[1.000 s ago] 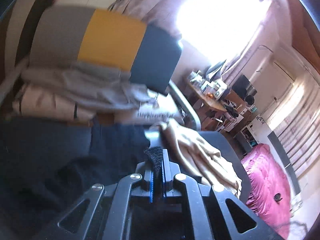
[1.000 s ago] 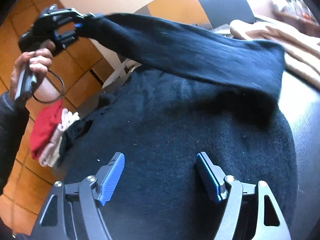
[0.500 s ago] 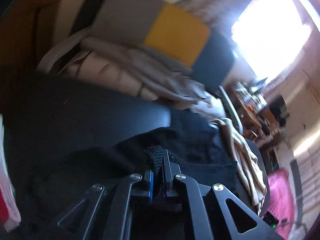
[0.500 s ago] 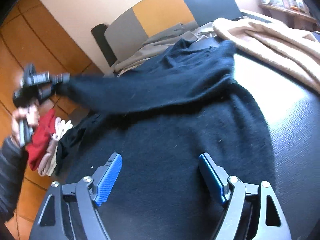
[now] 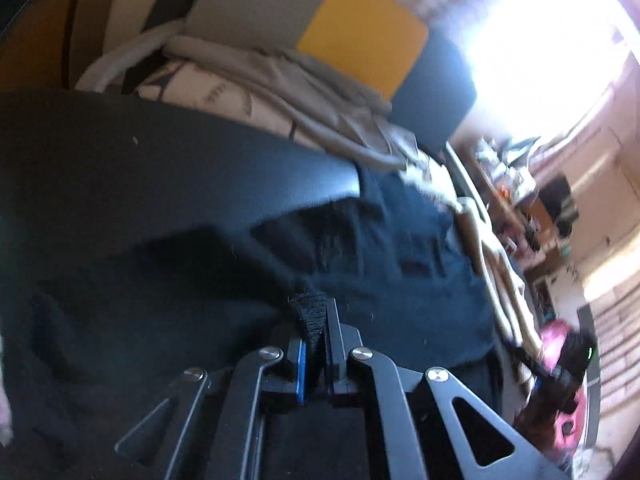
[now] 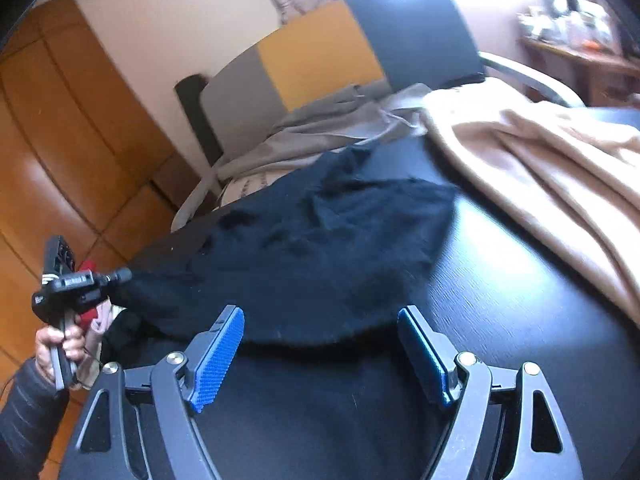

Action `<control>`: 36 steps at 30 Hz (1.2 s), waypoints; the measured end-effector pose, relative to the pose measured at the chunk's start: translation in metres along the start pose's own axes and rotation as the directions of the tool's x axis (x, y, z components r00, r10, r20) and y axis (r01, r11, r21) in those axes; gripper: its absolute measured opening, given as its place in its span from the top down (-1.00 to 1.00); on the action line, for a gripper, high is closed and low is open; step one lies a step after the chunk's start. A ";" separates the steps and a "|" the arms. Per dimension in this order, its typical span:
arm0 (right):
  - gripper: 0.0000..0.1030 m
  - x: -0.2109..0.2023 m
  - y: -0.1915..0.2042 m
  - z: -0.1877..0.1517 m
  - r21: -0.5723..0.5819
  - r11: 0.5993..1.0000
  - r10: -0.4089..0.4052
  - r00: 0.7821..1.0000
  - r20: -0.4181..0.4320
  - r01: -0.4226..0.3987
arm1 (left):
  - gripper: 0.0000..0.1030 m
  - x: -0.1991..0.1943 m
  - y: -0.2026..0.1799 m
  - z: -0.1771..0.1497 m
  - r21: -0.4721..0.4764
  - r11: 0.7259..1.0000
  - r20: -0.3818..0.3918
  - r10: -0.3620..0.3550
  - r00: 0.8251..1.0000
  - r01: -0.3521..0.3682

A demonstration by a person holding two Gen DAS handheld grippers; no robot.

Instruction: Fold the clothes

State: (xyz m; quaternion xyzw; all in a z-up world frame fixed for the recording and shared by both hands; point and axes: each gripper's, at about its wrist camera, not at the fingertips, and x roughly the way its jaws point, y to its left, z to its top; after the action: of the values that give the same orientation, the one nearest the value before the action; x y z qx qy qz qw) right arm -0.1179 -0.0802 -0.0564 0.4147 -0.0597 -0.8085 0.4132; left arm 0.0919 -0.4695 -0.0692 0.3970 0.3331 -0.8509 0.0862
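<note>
A black knit sweater (image 6: 320,248) lies spread on a dark round table (image 6: 520,288). My left gripper (image 5: 314,320) is shut on the ribbed cuff (image 5: 308,312) of its sleeve. In the right wrist view that gripper (image 6: 120,276) hangs at the table's left edge, held by a hand (image 6: 56,344), with the sleeve stretched out to it. My right gripper (image 6: 320,344) stands open low over the near part of the table, just short of the sweater's hem, with nothing between its blue pads (image 6: 216,364).
A beige garment (image 6: 540,168) is draped over the table's right side. Behind the table stands a chair with a grey, yellow and dark back (image 6: 320,52), piled with grey and white clothes (image 6: 320,132). Red and pale folded clothes (image 6: 92,312) sit at the left by a wooden wardrobe (image 6: 60,152).
The left gripper has brought the sleeve down from high over the sweater to the table's left edge. The right gripper has drawn back, so the sweater's hem now lies ahead of its fingers.
</note>
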 end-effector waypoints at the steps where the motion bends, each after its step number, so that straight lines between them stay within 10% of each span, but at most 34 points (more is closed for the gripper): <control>1: -0.57 0.009 0.001 0.004 -0.008 1.000 -0.003 1.000 -0.011 0.003 | 0.91 0.001 -0.001 -0.001 -0.008 1.000 0.001 -0.007 1.000 0.007; 8: -0.44 0.060 -0.010 0.017 -0.130 0.975 -0.197 0.973 -0.123 0.181 | 0.89 -0.031 0.016 0.032 -0.093 0.993 0.146 -0.059 0.988 0.073; 15: -0.26 0.053 -0.028 0.012 -0.177 0.940 -0.313 0.945 -0.099 0.293 | 0.94 0.018 0.052 0.027 -0.144 0.985 0.009 0.098 0.995 -0.096; 23: -0.32 0.048 0.005 0.035 -0.257 0.925 -0.300 0.953 -0.047 0.279 | 0.94 0.041 0.067 -0.004 -0.161 0.984 -0.065 0.064 0.996 -0.074; 29: -0.45 0.104 0.009 0.056 -0.393 0.863 -0.393 0.911 -0.123 0.319 | 0.94 0.036 0.062 0.004 -0.121 0.991 -0.039 0.055 0.998 -0.060; 32: 0.34 0.114 0.004 0.056 -0.378 0.882 -0.364 0.917 -0.164 0.282 | 0.94 0.037 0.054 0.012 -0.077 0.995 -0.025 0.057 0.998 -0.058; 33: 0.88 0.112 0.006 0.056 -0.388 0.876 -0.370 0.915 -0.160 0.287 | 0.94 0.037 0.050 0.015 -0.060 0.997 -0.018 0.049 0.999 -0.050; 36: 0.90 0.101 0.011 0.056 -0.408 0.868 -0.365 0.921 -0.134 0.284 | 0.94 0.042 0.041 0.023 -0.015 0.998 -0.012 0.059 0.998 -0.059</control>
State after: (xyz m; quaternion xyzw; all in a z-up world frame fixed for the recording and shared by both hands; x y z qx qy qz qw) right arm -0.1830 -0.1736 -0.0778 0.4124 0.2125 -0.8150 0.3472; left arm 0.0663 -0.5103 -0.1092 0.4108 0.3281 -0.8432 0.1124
